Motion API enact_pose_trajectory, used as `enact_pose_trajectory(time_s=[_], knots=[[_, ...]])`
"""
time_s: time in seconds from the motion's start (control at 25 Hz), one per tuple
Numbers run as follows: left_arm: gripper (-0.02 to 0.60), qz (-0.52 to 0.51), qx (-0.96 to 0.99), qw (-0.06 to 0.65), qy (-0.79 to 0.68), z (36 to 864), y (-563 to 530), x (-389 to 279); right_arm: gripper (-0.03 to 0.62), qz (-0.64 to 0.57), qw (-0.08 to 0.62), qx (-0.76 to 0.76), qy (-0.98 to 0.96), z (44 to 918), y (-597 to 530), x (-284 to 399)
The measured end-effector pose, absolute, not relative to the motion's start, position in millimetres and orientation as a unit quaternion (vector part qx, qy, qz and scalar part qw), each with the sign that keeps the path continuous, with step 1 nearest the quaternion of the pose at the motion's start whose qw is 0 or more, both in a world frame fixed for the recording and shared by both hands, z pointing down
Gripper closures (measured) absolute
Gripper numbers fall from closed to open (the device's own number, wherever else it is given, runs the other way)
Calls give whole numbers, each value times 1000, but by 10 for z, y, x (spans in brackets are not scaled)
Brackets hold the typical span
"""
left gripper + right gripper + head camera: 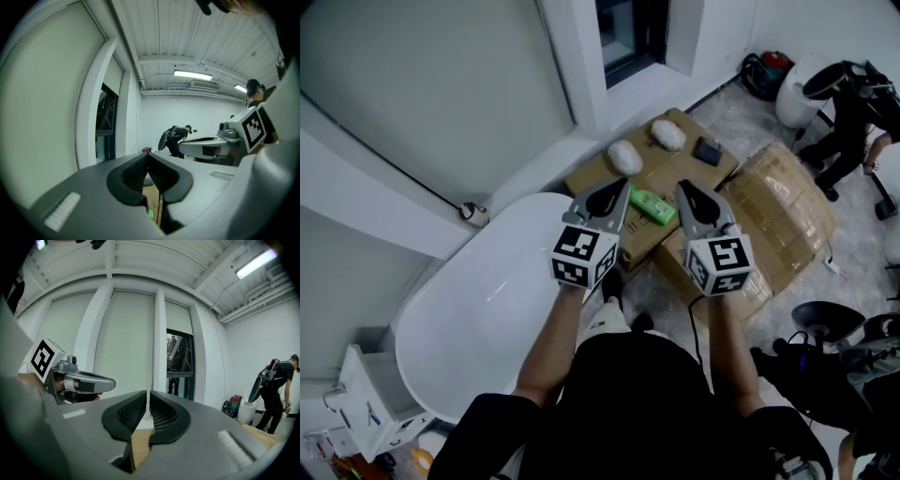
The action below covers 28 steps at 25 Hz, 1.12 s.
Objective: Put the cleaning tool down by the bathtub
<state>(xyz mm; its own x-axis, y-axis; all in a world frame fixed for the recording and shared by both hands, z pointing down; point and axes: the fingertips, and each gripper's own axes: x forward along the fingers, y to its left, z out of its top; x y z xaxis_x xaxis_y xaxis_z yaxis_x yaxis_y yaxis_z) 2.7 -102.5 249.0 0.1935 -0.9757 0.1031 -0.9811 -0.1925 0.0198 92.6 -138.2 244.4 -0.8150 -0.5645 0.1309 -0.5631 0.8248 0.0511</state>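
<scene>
A green cleaning tool (652, 206) lies on a cardboard box (675, 167) just right of the white bathtub (478, 319). I hold both grippers up side by side above it. My left gripper (614, 190) points at the box's near edge, its jaw tips (147, 156) meeting with nothing between them. My right gripper (686, 190) hovers just right of the green tool, its jaws (148, 395) drawn together to a thin slit, holding nothing. A sliver of green (150, 214) shows below the left jaws. Each gripper shows in the other's view: the right (243, 136) and the left (70, 376).
Two white pads (625, 157) (667, 135) and a dark flat item (708, 150) also lie on the box. A plastic-wrapped carton (787, 216) stands to its right. A person (853, 122) bends over at the far right. A white cabinet (375, 412) sits by the tub's near end.
</scene>
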Motion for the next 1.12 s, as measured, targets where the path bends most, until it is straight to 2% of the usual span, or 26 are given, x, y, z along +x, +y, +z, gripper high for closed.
enact_pose_trajectory(time_s=[0.24,1.12], knots=[[583,31,765,43,-642,2482,-959,-66,585,-10,63,296,-953,2359,-1340,921],[583,31,761,56,-646,2619,-963,-122,585,-8,67,296,-953,2450,-1347,963]])
